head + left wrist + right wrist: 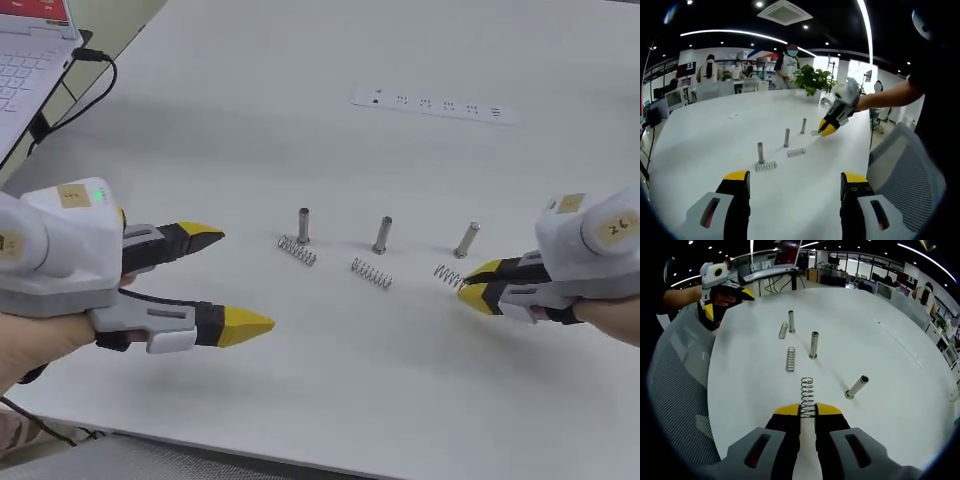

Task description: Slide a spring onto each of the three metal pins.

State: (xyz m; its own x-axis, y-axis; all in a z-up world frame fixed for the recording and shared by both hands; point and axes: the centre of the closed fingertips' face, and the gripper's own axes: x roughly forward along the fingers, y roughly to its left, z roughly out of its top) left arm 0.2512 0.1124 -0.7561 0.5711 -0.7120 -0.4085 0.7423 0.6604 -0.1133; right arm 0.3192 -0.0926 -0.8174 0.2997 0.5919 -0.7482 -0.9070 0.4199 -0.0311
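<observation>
White table (890, 340) holds spring (807, 390), end between right gripper (807, 411) fingers (786, 411).

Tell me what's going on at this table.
A person works two hand-held grippers over a white table. Three pins stand in a row, each with a spring lying beside it, none threaded yet. The right hand-held gripper is shut on the end of the rightmost spring; the left hand-held gripper hovers open off to the side.

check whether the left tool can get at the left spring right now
Probably yes. The left tool is open and aimed at the left spring, with bare table between. The right tool is away, closed on the right spring.
</observation>
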